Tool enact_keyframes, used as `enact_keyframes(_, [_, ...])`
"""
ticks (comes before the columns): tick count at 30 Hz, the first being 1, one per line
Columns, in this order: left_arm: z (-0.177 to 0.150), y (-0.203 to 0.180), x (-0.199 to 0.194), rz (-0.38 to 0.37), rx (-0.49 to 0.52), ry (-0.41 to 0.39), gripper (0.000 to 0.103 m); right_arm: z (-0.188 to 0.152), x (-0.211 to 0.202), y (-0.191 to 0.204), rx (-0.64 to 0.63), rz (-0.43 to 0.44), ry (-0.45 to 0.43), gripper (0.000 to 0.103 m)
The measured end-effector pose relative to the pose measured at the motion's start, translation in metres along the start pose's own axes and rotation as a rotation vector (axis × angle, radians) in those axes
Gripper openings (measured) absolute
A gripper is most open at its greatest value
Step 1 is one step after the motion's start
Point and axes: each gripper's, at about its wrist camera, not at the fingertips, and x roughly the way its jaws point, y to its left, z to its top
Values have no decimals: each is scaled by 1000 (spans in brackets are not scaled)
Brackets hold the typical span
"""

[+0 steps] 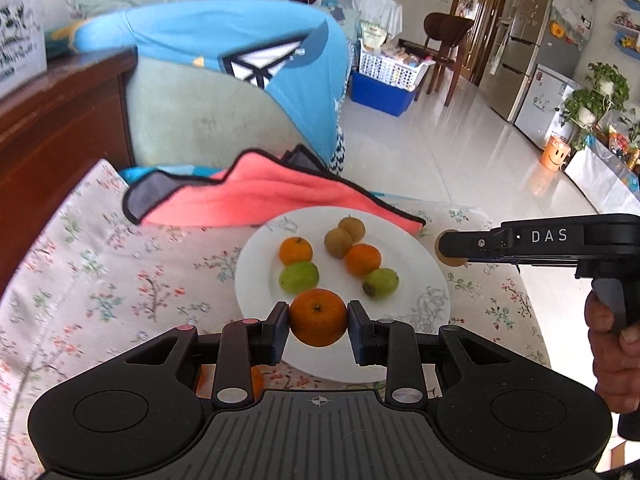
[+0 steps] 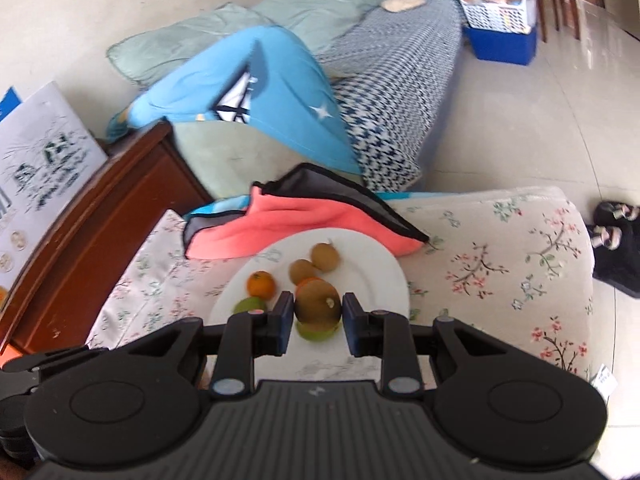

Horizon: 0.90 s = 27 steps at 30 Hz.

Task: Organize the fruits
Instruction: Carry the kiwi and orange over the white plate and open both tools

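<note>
The left hand-held gripper (image 1: 318, 322) clamps an orange (image 1: 318, 317) above the white plate (image 1: 416, 280); six fruits lie there.

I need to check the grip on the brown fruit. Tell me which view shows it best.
The right wrist view: the brown fruit sits front and centre, pressed between the right gripper pads. In the left wrist view only a sliver of that fruit peeks from the gripper's tip, seen side-on.

I see a padded surface under a cream cloth printed with small flowers (image 1: 120, 280). Directly on it: a round white plate (image 1: 424, 280) near the middle, and a crumpled coral-pink towel with black edging (image 1: 256, 196) whose edge overlaps the plate's far rim.
</note>
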Motion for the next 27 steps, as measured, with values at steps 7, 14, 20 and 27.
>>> enact_keyframes(7, [3, -6, 28, 1, 8, 24, 29, 0, 19, -14, 76, -25, 16, 27])
enact_keyframes(14, [4, -8, 48, 9, 13, 60, 29, -1, 37, -21, 116, -49, 44, 27])
enact_keyframes(20, [8, -11, 52, -9, 3, 58, 29, -2, 44, -21, 122, -74, 43, 27])
enact_keyframes(27, [13, -14, 40, 21, 1, 11, 74, 1, 42, -19, 136, -76, 18, 30])
